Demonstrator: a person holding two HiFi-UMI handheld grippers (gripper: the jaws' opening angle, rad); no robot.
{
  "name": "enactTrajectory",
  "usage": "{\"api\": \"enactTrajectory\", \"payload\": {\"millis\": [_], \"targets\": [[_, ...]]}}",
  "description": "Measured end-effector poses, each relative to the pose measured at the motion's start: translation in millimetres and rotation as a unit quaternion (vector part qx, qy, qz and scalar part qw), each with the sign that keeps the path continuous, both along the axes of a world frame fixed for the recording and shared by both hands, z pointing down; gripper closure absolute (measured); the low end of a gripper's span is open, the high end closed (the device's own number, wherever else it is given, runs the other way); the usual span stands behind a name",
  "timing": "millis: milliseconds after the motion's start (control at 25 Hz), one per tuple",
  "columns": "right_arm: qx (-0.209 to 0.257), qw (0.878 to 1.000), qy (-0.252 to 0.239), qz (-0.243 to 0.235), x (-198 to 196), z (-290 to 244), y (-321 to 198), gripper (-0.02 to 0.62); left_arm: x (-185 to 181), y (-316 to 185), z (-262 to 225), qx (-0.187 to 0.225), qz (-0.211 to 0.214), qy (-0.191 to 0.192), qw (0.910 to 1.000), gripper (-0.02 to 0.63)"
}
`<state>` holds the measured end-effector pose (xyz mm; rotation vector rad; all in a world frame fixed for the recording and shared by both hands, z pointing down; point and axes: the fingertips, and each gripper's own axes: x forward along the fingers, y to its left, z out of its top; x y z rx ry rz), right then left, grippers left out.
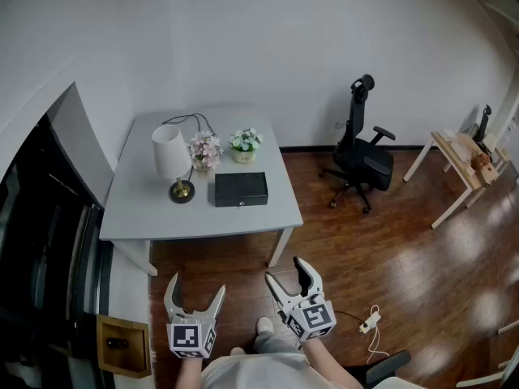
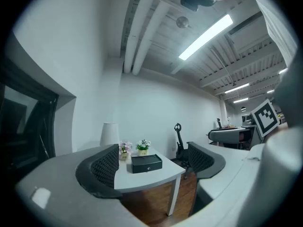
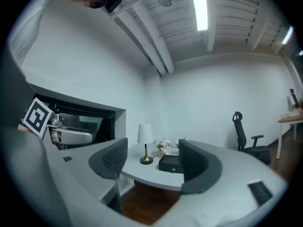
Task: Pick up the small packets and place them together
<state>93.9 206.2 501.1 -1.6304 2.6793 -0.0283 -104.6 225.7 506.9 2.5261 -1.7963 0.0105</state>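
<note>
Task judged not started: one left gripper (image 1: 195, 294) and one right gripper (image 1: 288, 275) hold their fingers wide apart, empty, well short of the single grey rectangular table (image 1: 154, 217). Beyond the fingertips stand one flat black box (image 1: 241, 189), one white-shaded brass-footed lamp (image 1: 172, 159), two small flower pots (image 1: 204, 149) (image 1: 244, 144) and, further right, one black office chair (image 1: 361, 156). No small packets show in any view; all gathering remains.

Pale grey left gripper (image 1: 195, 297) and right gripper (image 1: 289, 278), dark ribbed pads (image 2: 108, 167), black-and-white marker cubes (image 1: 193, 339), light grey top (image 1: 268, 375).
</note>
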Motion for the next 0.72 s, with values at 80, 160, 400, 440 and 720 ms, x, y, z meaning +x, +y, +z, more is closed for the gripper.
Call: {"api": "enactTrajectory", "payload": {"millis": [80, 160, 400, 440, 720], "targets": [[0.006, 1.000, -0.004, -0.018, -1.5, -4.6, -22.1, 0.254, 4.8, -15.9, -4.3, 0.002, -0.007, -0.003, 1.0000, 0.164], [0.009, 0.999, -0.005, -0.031, 3.1, -8.4, -46.7, 0.262, 13.8, -36.5, -6.9, 0.004, -0.012, -0.002, 0.9999, 0.165], [0.013, 0.999, -0.013, -0.037, 32.3, -17.9, -111.4, 0.267, 46.6, -96.6, -12.9, 0.006, -0.011, -0.009, 0.9999, 0.166], [0.011, 0.999, -0.015, -0.039, 35.4, -16.0, -119.2, 0.267, 51.2, -103.8, -11.4, 0.003, -0.013, -0.009, 0.9999, 0.166], [-0.032, 0.998, -0.022, -0.053, 46.4, 14.6, -153.7, 0.267, 71.9, -141.2, 3.4, -0.016, -0.015, -0.008, 0.9997, 0.166]]}}
